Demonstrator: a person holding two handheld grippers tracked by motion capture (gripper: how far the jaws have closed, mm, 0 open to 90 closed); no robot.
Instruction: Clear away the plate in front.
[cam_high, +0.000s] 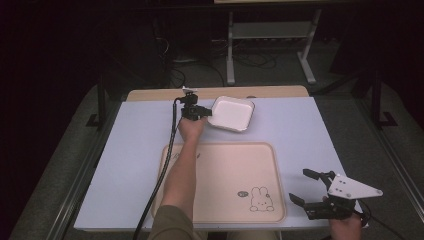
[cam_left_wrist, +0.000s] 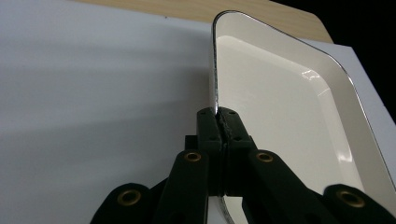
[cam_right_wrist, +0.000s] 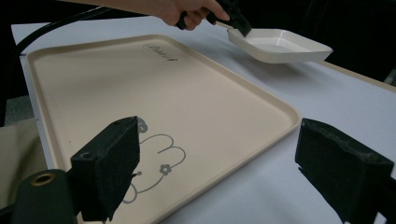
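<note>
A white square dish (cam_high: 231, 113) hangs slightly lifted above the far middle of the white table (cam_high: 130, 150). My left gripper (cam_high: 206, 114) is shut on the dish's near-left rim. In the left gripper view the dish (cam_left_wrist: 289, 98) rim runs straight into my left gripper (cam_left_wrist: 219, 122), whose black jaws pinch it. The right gripper view shows the dish (cam_right_wrist: 280, 45) raised off the table, a hand on the gripper beside it. My right gripper (cam_high: 304, 186) stands open at the table's near right corner, with nothing between its fingers (cam_right_wrist: 109, 163).
A beige tray (cam_high: 220, 177) with a rabbit drawing lies on the near middle of the table, also seen as a tray (cam_right_wrist: 154, 93) in the right gripper view. A black cable (cam_high: 162, 175) trails along the left forearm. A wooden edge (cam_high: 150, 93) borders the far side.
</note>
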